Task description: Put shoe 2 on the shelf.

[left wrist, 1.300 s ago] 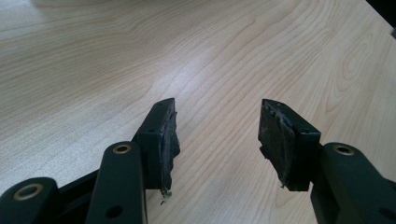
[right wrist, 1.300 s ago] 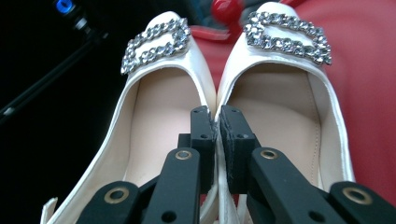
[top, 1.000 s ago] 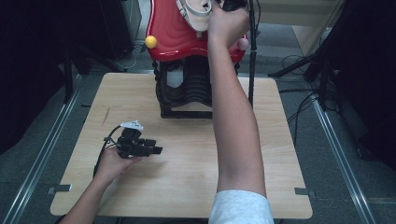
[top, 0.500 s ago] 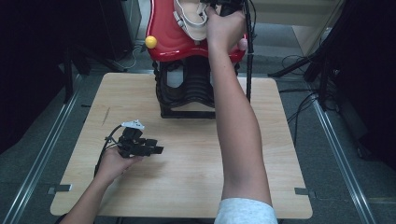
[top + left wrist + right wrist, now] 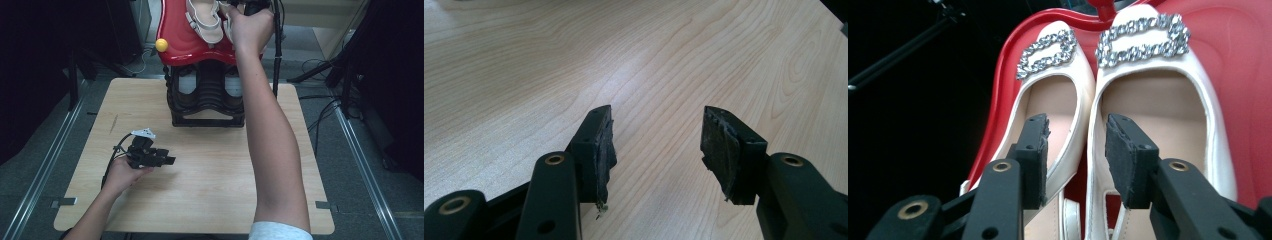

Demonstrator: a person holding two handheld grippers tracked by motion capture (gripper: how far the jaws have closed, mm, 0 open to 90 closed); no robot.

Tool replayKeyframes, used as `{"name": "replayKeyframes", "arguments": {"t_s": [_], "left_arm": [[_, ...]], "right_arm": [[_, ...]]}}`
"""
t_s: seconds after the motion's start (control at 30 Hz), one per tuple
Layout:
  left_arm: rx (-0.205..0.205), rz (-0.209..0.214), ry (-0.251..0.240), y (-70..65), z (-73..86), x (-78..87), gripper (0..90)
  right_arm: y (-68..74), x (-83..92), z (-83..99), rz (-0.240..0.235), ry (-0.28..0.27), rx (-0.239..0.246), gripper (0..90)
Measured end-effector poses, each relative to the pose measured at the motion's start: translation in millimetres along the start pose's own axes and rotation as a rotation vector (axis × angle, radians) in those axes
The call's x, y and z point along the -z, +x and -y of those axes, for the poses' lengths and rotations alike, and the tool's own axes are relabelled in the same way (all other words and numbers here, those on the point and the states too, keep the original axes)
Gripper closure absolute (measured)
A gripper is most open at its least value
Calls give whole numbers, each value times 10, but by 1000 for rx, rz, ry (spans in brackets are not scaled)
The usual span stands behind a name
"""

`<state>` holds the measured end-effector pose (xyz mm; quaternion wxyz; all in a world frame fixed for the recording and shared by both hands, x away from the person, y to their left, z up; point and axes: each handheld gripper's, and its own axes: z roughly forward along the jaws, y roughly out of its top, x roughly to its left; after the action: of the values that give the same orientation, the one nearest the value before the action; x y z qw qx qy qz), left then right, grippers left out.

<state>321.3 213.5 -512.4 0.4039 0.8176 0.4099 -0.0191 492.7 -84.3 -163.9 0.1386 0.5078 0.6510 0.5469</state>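
Pair of white shoes with jewelled buckles [image 5: 1143, 95] sits side by side on the red tray [image 5: 180, 40] topping the black rack [image 5: 207, 97], at 12 o'clock on the bench [image 5: 210, 175].

Right tool [image 5: 1075, 150] is up at the tray, jaws partly apart and just been opening. They straddle the two shoes' adjoining inner edges; pads press on neither. Left jaw sits inside the left shoe [image 5: 1058, 100], right jaw inside the other.

Left tool [image 5: 150, 155] rests at 8 o'clock on the bench, jaws wide, bare wood between them.
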Motion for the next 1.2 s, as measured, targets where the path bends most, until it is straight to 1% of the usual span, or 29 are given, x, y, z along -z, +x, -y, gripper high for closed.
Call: {"name": "replayKeyframes", "arguments": {"t_s": [0.07, 0.13, 0.23, 0.27, 0.37, 0.53, 0.63, 0.7, 0.83, 0.93, 1.03, 1.13, 1.2], "left_arm": [[1, 1, 0, -3, 0, -4, 471], [-3, -1, 4, -7, 0, -12, 471], [-5, -1, 7, -11, 0, -18, 471], [-6, -3, 10, -10, 0, -18, 471], [-6, -4, 10, -11, -1, -18, 471], [-3, -2, 11, -2, -1, -15, 471], [-4, -2, 11, -2, -1, -15, 471], [-2, 3, 12, 3, -1, -15, 471], [-4, -3, 12, 7, 1, -15, 469], [-5, -8, 17, 10, 4, -29, 467], [-11, -10, 19, 8, 4, -33, 464], [-31, -18, 12, -6, 9, -34, 467], [-30, -15, 11, -7, 9, -34, 465]], "right_arm": [[-18, 46, -15, -8, 4, -6, 605], [-39, 93, -29, -7, 3, -3, 596], [-97, 150, -51, -36, 20, -18, 583], [-119, 167, -58, -39, 29, -21, 583], [-191, 237, -74, -23, 28, -12, 583], [-324, 331, -77, -14, 30, -17, 577], [-373, 370, -56, -2, 35, 1, 577], [-411, 391, -34, -3, 32, -3, 571], [-499, 444, -3, 6, 29, -2, 565], [-576, 499, 22, 13, 21, 9, 564], [-658, 555, 55, 24, 20, 10, 559], [-761, 607, 94, 30, 20, 1, 551], [-814, 628, 115, 32, 19, -2, 546]]}}
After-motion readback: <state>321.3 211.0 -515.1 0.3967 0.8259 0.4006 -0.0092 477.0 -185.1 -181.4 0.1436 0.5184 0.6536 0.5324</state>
